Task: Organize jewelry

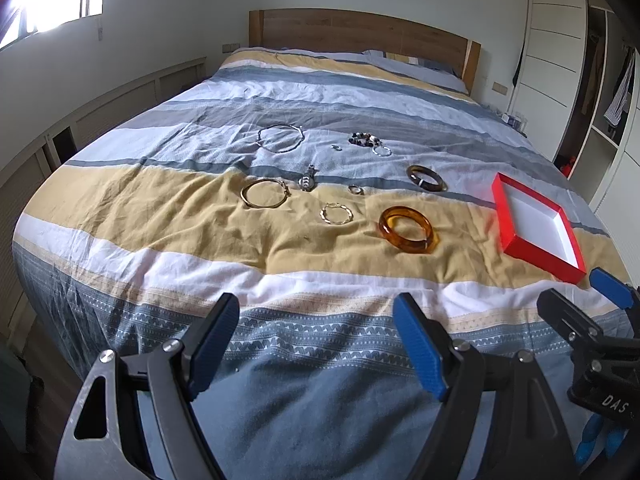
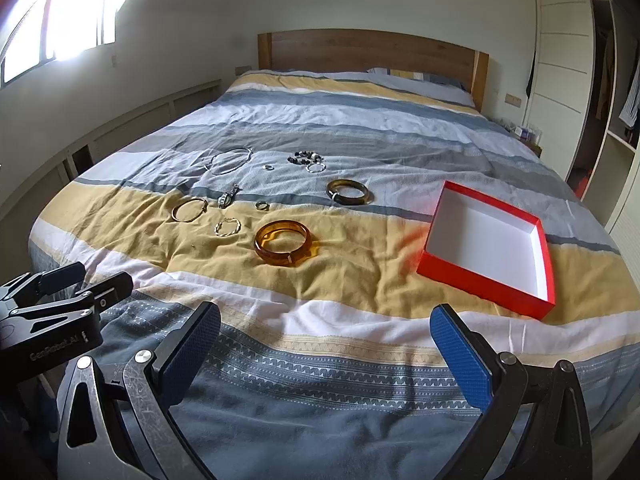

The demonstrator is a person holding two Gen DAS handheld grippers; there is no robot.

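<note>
At the bottom of the left wrist view, the left gripper [image 1: 316,344] has its blue-padded fingers spread wide with nothing between them, hanging over the patterned blue band of the striped duvet [image 1: 168,220]. The right gripper [image 2: 326,350] fills the bottom of its own view the same way, jaws wide apart and empty.

The jewelry lies spread across the middle of the frame, on the yellow and grey stripes. An amber bangle [image 2: 283,242] sits nearest, with a small twisted gold hoop [image 2: 228,226] to its left and a plain gold bangle [image 2: 190,209] further left. Above them lie a wristwatch [image 2: 227,197], a small ring [image 2: 262,205] and a dark tortoiseshell bangle [image 2: 347,192]. Higher still are a thin silver necklace [image 2: 228,161], a beaded bracelet [image 2: 304,157] and a silver hoop [image 2: 316,167].

A red box [image 2: 480,280] with a white interior, open and empty, sits at the right of the frame, apart from the jewelry.
</note>
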